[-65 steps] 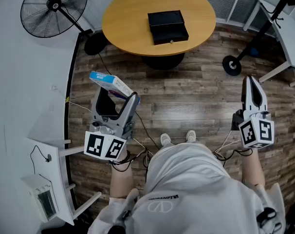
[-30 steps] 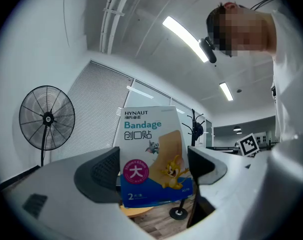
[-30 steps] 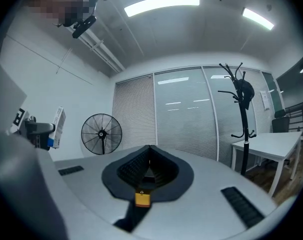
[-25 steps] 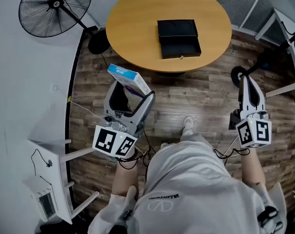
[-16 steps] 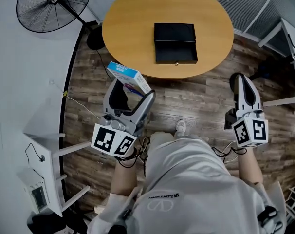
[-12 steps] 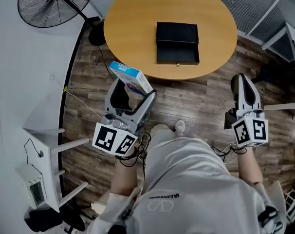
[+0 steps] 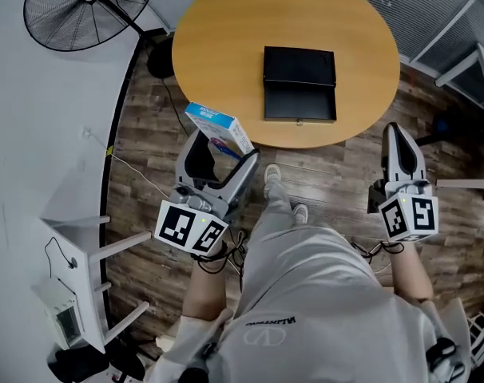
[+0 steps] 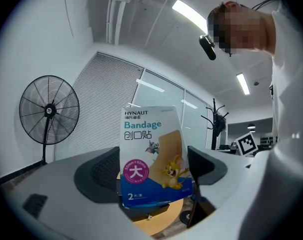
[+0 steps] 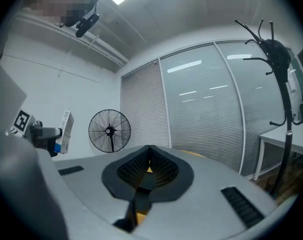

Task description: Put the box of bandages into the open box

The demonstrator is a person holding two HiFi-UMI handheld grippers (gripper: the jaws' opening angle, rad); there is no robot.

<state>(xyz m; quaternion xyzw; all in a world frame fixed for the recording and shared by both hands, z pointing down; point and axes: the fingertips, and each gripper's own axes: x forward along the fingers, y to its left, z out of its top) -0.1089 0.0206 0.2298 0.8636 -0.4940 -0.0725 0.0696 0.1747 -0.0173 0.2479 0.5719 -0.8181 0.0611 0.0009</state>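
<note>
Our left gripper, centre left of the frame, is gripping the box of bandages. Our right gripper is closed on nothing. We seem to be carrying. The next move likely calls for reaching up-frame over the open box on the round table.

bandage box: blue-white, cartoon print, clamped upright in left tongs, near worktop edge | open box: black, lid laid back, on round wooden worktop

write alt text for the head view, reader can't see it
Seen from above, the left gripper holds a blue box of bandages near the edge of a round wooden table bearing an open black box. The right gripper is shut and empty.
</note>
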